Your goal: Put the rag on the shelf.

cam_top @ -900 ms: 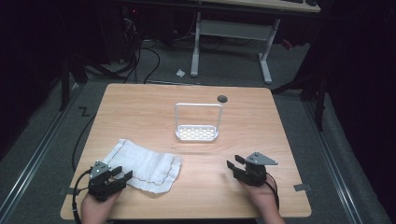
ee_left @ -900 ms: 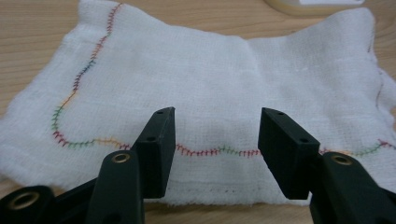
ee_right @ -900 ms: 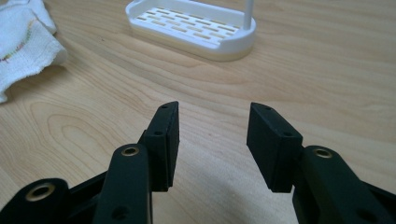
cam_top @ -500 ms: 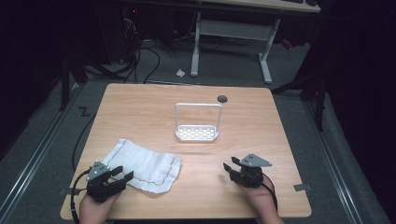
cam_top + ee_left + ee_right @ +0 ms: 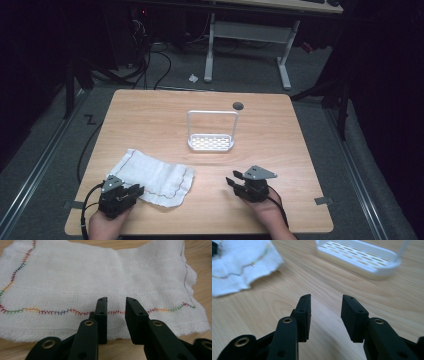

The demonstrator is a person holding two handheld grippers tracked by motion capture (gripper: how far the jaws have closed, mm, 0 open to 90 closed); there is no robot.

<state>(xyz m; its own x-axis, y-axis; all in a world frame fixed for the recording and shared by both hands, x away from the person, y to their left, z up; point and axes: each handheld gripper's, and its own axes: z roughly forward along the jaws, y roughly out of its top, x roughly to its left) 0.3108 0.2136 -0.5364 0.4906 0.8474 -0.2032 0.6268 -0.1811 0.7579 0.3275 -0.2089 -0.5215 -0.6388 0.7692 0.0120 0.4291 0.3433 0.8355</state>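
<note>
At the near-left corner of the light wooden table (image 5: 150, 115), I am holding my left gripper (image 5: 116, 305) low over the near edge of the white woven cloth with the rainbow-stitched border (image 5: 100, 277), its jaws spread with a narrow gap and straddling the line of coloured stitching, because that hem looks like the firmest place to take a pinch; nothing is caught between them yet. From above, the left gripper (image 5: 120, 192) is sitting right at the cloth (image 5: 155, 176), which is lying rumpled and roughly flat, well short of the white perforated plastic tray with the tall wire handle (image 5: 211, 142) standing upright near the middle of the table. I am keeping my right gripper (image 5: 325, 303) just above bare wood, jaws parted and empty, aimed between the cloth's far corner (image 5: 239, 267) and the tray (image 5: 359, 258), so it is free to come in on the other side of the fabric. In the high view the right gripper (image 5: 246, 180) is resting well apart from the cloth, which I judge leaves me room to grab and fold or lift.
</note>
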